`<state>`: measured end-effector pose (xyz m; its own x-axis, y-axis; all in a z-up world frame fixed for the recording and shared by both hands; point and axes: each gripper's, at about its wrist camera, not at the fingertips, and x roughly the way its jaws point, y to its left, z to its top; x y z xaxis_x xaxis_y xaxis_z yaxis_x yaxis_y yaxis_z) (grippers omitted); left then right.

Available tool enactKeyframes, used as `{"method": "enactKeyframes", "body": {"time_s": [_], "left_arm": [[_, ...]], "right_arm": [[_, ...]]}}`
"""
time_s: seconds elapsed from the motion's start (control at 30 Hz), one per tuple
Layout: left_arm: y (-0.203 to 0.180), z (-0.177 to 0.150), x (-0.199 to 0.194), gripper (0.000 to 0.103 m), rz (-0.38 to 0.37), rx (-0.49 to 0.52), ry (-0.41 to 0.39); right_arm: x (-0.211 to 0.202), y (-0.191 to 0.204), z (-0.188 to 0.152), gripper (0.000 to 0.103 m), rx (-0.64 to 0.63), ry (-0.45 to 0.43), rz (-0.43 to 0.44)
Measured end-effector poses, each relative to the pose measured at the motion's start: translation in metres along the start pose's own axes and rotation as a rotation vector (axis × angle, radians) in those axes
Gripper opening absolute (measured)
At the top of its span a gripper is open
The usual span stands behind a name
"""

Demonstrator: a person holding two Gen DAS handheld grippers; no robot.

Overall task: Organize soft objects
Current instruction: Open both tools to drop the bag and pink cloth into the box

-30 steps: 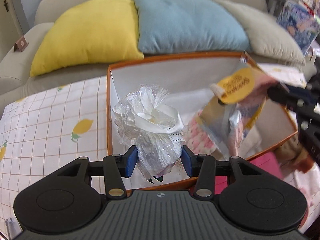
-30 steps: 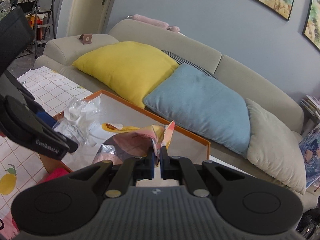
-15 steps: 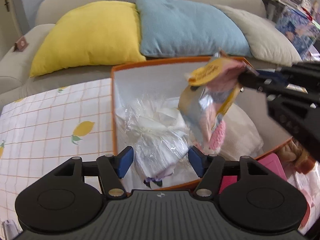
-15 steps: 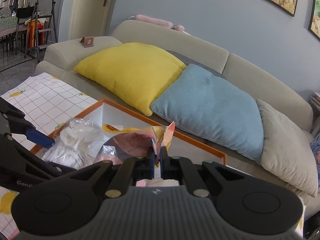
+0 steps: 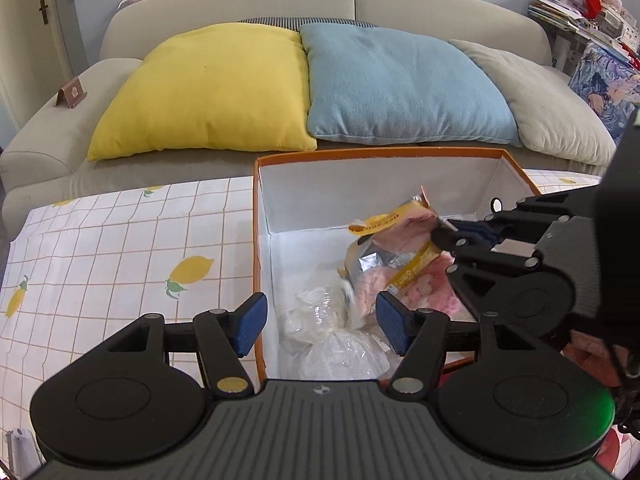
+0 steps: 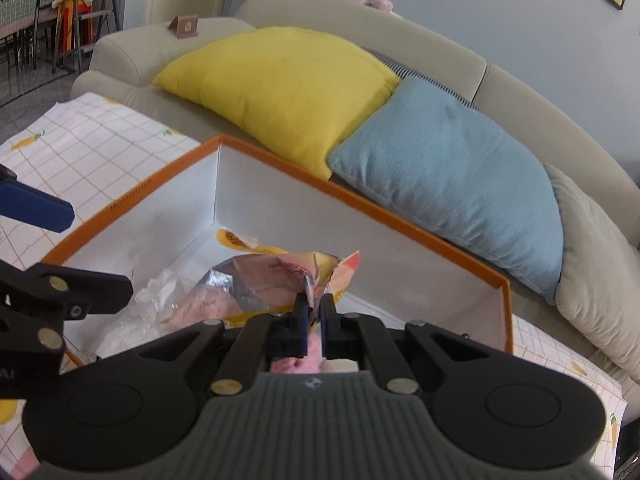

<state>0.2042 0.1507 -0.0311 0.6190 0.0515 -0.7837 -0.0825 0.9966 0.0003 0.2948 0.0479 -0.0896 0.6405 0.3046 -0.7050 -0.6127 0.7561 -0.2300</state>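
Your right gripper point(image 6: 314, 312) was clamped tight on the torn top edge of the foil snack pouch point(image 5: 390, 252), holding it down inside the orange-rimmed box point(image 5: 376, 156), with the pouch's lower end reaching in among the things on the box floor. Your left gripper point(image 5: 318, 322) hung over the box's near-left corner with its jaws spread wide and nothing between the blue pads point(image 5: 250, 322). Beneath that gap, the clear cellophane bundle point(image 5: 340, 344) lay on the white floor of the box, just beside the pouch. Something fluffy and pink point(image 5: 434, 292) sat in the box too, right under your right gripper. The box rested on the lemon-print tablecloth point(image 5: 120, 256).
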Motion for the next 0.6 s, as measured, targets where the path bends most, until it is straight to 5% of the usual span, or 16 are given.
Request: {"method": "enactKeyframes", "body": {"time_s": [0.2,0.6], "left_arm": [[-0.001,-0.001,-0.002,0.073,-0.007,-0.004,0.006],[-0.013,-0.005,-0.031,0.073,-0.033,-0.039,-0.068]], "right_arm": [[0.003,0.0,-0.007,0.01,-0.022,0.036,-0.006],[-0.056,-0.023,-0.01,0.039,0.013,-0.068,-0.047]]}}
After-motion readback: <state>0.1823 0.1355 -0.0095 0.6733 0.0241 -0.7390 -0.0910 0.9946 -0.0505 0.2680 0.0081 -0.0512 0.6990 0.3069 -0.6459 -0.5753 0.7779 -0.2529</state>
